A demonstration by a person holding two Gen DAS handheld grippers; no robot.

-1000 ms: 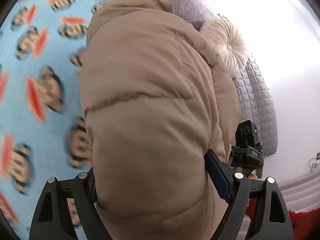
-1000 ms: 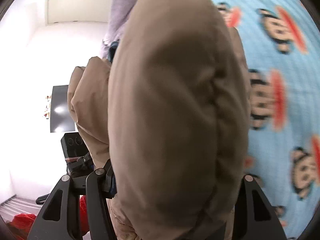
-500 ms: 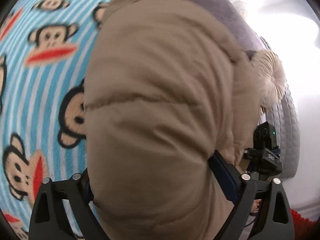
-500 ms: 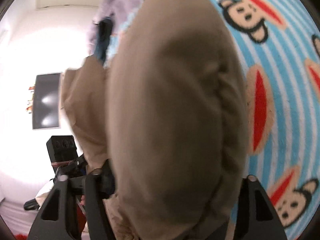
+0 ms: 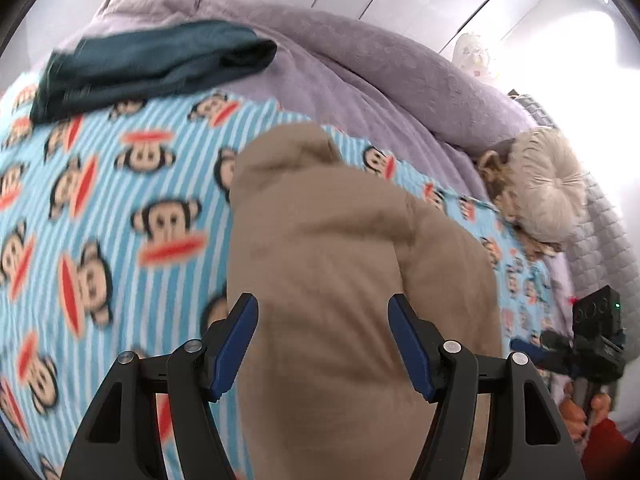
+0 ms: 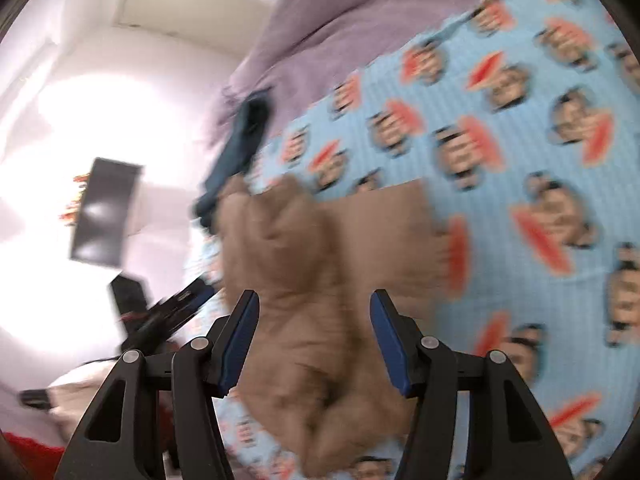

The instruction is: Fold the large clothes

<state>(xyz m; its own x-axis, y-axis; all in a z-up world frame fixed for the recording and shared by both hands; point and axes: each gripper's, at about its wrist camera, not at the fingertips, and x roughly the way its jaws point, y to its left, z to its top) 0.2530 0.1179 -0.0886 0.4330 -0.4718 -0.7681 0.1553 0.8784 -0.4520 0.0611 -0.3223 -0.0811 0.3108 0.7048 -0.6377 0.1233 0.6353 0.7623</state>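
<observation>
Lies bundled on the monkey blanket [image 5: 120,216]: tan puffer jacket [image 5: 340,280], released; left gripper [image 5: 323,344] and right gripper [image 6: 312,338] spread, just narrowed, pads clear; tidying probably left

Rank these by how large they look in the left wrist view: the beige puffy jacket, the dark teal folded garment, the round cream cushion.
1. beige puffy jacket, though it is closest to the camera, which enlarges it.
2. dark teal folded garment.
3. round cream cushion.
The last two lie farther away, so their true sizes stay unsure.

Tan jacket [image 5: 352,280] on blue-striped monkey-print blanket [image 5: 120,200]; dark teal garment [image 5: 152,64].
</observation>
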